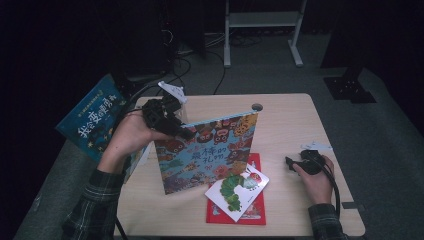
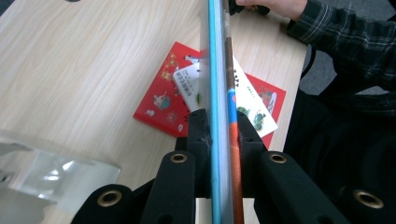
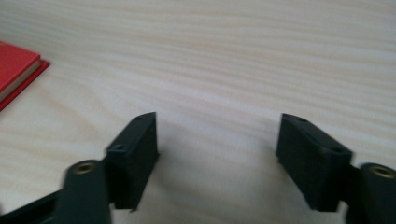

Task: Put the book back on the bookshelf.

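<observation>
Two hand-held grippers, left hand-held gripper (image 1: 186, 133) clamping upright picture book (image 1: 210, 152), right hand-held gripper (image 1: 289, 162) wide, nothing between its jaws.

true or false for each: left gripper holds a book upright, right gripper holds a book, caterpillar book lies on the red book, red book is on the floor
1. The left gripper clamps the colourful picture book upright by its edge. True.
2. The right gripper holds a book. False: its jaws stand open over bare table.
3. The caterpillar book lies on the red book. True.
4. The red book is on the floor. False: it lies flat on the table.
</observation>
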Demonstrator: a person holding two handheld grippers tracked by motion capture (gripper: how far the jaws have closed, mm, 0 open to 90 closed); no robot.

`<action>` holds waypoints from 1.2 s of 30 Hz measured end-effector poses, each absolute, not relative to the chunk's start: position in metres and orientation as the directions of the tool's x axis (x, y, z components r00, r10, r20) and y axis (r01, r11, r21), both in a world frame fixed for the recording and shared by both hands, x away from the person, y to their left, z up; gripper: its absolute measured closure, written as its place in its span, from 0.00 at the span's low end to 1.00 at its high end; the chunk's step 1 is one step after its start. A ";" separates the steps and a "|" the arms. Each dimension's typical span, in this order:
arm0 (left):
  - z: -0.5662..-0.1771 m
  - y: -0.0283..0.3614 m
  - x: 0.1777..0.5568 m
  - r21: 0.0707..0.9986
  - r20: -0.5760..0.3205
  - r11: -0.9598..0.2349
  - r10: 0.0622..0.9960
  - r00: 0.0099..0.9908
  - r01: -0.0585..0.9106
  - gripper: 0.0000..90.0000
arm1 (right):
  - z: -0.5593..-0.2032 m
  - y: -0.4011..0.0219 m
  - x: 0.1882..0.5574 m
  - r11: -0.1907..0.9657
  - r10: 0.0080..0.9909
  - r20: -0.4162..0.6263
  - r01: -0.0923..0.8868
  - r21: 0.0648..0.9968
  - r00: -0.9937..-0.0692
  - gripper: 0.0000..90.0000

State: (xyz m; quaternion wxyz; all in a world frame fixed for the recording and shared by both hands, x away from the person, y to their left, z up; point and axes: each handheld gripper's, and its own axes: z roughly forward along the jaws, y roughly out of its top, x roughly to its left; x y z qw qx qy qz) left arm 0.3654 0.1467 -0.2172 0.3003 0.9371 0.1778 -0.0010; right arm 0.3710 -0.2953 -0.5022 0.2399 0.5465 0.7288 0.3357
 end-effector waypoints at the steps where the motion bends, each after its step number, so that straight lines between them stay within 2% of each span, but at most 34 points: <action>1: -0.216 0.148 0.364 0.563 -0.104 -0.755 0.337 0.936 0.335 0.90 | -0.502 -0.295 0.372 0.176 0.959 0.016 0.639 0.749 -0.282 0.27; 6: -0.210 0.159 0.361 0.569 -0.105 -0.740 0.366 0.925 0.358 0.90 | -0.502 -0.295 0.374 0.171 0.961 0.016 0.643 0.747 -0.275 0.24; 22: -0.210 0.220 0.348 0.573 -0.110 -0.694 0.462 0.880 0.436 0.90 | -0.502 -0.296 0.375 0.171 0.962 0.016 0.643 0.746 -0.273 0.25; 36: -0.202 0.279 0.331 0.627 -0.131 -0.597 0.553 0.823 0.501 0.90 | -0.502 -0.296 0.375 0.169 0.962 0.015 0.642 0.747 -0.271 0.25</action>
